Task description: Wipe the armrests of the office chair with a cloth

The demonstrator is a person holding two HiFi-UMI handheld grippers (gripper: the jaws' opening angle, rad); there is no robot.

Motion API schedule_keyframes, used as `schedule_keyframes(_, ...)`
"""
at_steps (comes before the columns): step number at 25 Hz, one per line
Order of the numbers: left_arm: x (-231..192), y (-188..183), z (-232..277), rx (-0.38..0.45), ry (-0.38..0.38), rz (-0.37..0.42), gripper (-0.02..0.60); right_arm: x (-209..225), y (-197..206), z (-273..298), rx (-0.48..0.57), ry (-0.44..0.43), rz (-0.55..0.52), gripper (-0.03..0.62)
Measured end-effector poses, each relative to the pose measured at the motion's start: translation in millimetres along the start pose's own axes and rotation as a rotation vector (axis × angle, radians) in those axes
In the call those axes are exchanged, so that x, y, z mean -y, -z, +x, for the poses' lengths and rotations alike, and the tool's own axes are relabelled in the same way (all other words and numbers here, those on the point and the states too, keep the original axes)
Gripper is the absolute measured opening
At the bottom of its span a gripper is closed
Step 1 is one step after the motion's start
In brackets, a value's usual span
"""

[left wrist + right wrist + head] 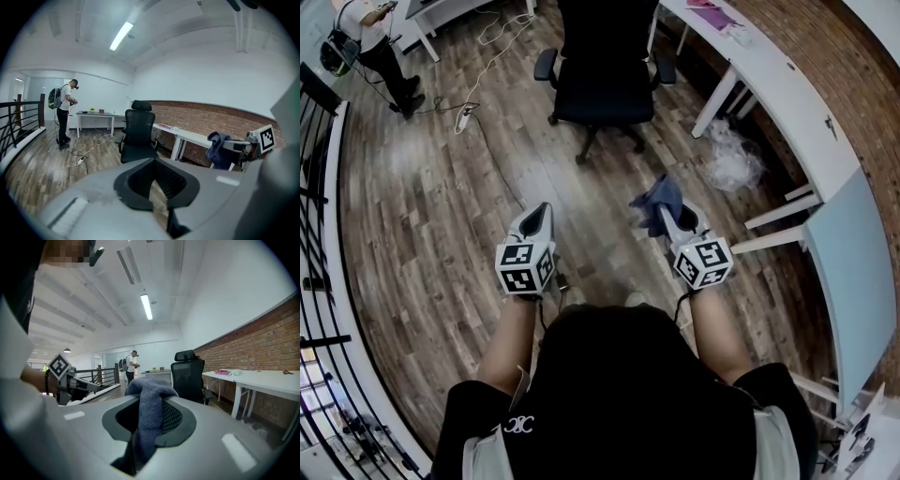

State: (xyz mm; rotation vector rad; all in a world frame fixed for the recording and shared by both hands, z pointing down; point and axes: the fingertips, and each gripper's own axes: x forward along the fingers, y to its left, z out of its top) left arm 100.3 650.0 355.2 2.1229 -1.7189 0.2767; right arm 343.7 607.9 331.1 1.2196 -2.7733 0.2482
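My left gripper (544,212) and right gripper (664,217) are pale grey moulded plastic shells tapering towards the tip, with a black textured lining (140,199) round the jaw opening. Each carries a white cube printed with black square markers (525,267) (703,262). I wear a black short-sleeved top (609,412) with pale grey side panels (776,441) and a small white emblem (518,425).

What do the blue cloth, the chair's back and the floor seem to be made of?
The cloth looks like soft microfibre or terry: a fuzzy, matte nap and limp folds. The chair's back seems matte black mesh, though the weave barely shows. The floor looks like wood or laminate planks: grain lines, plank seams, slight sheen.
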Motion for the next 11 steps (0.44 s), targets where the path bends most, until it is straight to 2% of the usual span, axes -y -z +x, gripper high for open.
schedule_keyframes(11,15.6,-3.6,8.9,0.008,0.014,0.011,0.003,16.7,6.0,-6.1,-0.020,0.008,0.002,0.071)
